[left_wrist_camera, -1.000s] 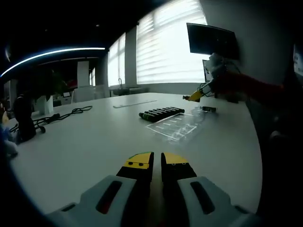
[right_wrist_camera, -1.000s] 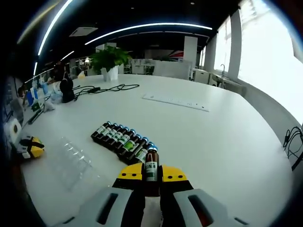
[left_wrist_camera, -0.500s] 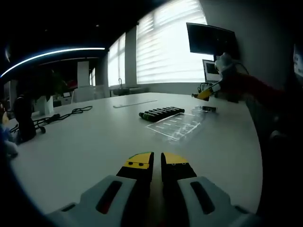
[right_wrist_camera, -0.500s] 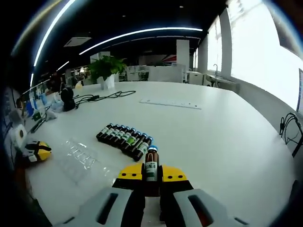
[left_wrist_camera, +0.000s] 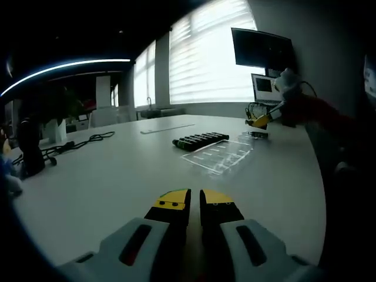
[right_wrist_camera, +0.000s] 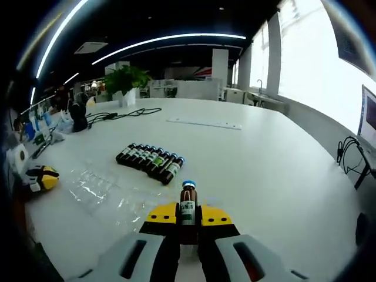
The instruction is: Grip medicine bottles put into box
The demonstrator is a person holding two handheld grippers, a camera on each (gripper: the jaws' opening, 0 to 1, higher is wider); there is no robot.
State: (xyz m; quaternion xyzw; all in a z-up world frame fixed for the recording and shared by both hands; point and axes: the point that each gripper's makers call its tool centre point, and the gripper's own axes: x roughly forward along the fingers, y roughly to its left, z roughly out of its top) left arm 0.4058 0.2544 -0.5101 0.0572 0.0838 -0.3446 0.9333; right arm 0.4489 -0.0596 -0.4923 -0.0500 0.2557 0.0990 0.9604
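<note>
My right gripper (right_wrist_camera: 188, 215) is shut on a small brown medicine bottle (right_wrist_camera: 188, 207) with a blue cap, held upright above the white table (right_wrist_camera: 264, 176). A row of several dark bottles (right_wrist_camera: 150, 161) lies ahead and to the left, with a clear plastic box tray (right_wrist_camera: 97, 188) beside it. My left gripper (left_wrist_camera: 194, 201) rests low over the table with its jaws shut and nothing between them. From there the bottle row (left_wrist_camera: 200, 141) and clear tray (left_wrist_camera: 220, 155) lie far ahead. The right gripper (left_wrist_camera: 258, 121) hovers beyond them, held by a hand with a red sleeve (left_wrist_camera: 308, 108).
A potted plant (right_wrist_camera: 124, 79) and black cables (right_wrist_camera: 126, 113) sit at the table's far side, near a long flat strip (right_wrist_camera: 202, 123). Small items crowd the left edge (right_wrist_camera: 35, 138). A wall screen (left_wrist_camera: 262, 50) and a monitor (left_wrist_camera: 262, 87) stand behind the tray.
My right gripper has carried the bottle back and away from the row; in the left gripper view it drifted right. The left gripper stayed still.
</note>
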